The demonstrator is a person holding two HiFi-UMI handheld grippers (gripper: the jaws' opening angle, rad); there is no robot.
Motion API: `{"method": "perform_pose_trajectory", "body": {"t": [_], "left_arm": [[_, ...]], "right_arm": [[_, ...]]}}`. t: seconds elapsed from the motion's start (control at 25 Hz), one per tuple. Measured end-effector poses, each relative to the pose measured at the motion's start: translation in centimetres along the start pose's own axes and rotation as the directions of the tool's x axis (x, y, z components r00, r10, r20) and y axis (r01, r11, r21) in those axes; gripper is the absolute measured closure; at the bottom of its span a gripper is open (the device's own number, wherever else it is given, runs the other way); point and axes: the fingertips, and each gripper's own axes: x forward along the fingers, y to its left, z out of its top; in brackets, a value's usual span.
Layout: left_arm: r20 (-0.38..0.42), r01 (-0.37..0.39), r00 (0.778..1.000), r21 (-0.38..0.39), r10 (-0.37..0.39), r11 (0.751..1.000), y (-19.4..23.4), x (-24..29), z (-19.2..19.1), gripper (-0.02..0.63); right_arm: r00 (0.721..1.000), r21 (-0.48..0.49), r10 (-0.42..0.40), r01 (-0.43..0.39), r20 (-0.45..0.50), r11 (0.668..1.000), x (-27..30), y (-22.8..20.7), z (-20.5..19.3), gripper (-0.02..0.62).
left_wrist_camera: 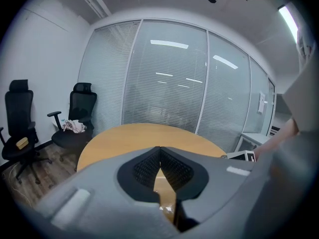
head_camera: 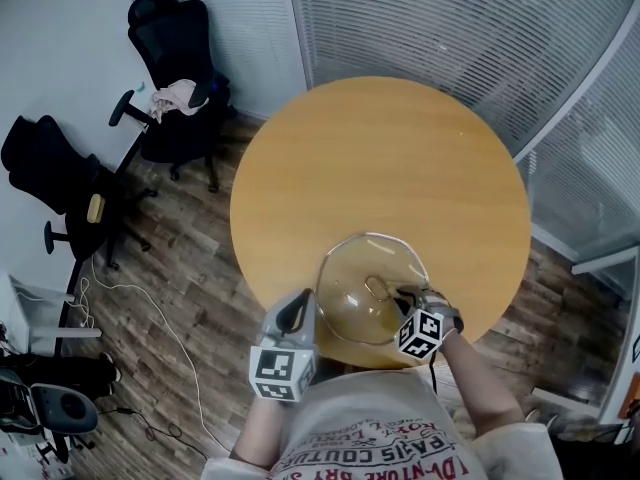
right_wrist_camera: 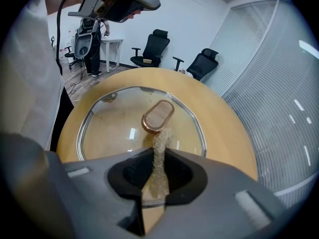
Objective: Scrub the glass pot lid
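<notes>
The glass pot lid (head_camera: 350, 293) (right_wrist_camera: 114, 118) lies flat on the round wooden table (head_camera: 380, 158) (left_wrist_camera: 129, 136) (right_wrist_camera: 222, 118), on the part of the tabletop nearest the person. Its rim comes close to that near edge. Its oval copper-coloured knob (head_camera: 377, 288) (right_wrist_camera: 158, 116) faces up, and the table's wood shows through the glass.

The right gripper (head_camera: 405, 295) (right_wrist_camera: 159, 156) reaches in over the table's near edge from the person's right. Its jaws are pressed together on a thin tan mesh scrub strip (right_wrist_camera: 159, 171). The strip stands out past the jaw tips, and its free end meets the near end of the knob.

The left gripper (head_camera: 297, 311) (left_wrist_camera: 160, 156) hangs over the table's near edge on the person's left, and the right gripper view shows it raised well above the tabletop. Its jaws are closed tip to tip with nothing between them; only bare tabletop shows in the slit below the tips.

Beyond the table's far left side, two black office chairs (head_camera: 175, 68) (left_wrist_camera: 79, 113) stand on the wood floor. The one nearer the table carries a pale crumpled cloth (head_camera: 178, 96) on its seat. A white cable (head_camera: 150, 313) trails over the floor left of the table.
</notes>
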Motion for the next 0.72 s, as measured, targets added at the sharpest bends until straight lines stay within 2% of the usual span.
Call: {"method": "perform_pose_trajectory", "body": {"t": [0.4, 0.72], "left_arm": [[0.005, 0.073, 0.997, 0.031, -0.073, 0.997, 0.8, -1.1, 0.3, 0.598], [-0.011, 0.117, 0.993, 0.048, -0.116, 0.992, 2.1, -2.6, -0.7, 0.598]], "right_arm": [[0.995, 0.080, -0.050, 0.056, -0.081, 0.995, -1.0, 3.1, -0.1, 0.532], [0.989, 0.289, -0.063, 0.099, -0.130, 0.952, -1.3, 4.5, 1.2, 0.532]]}}
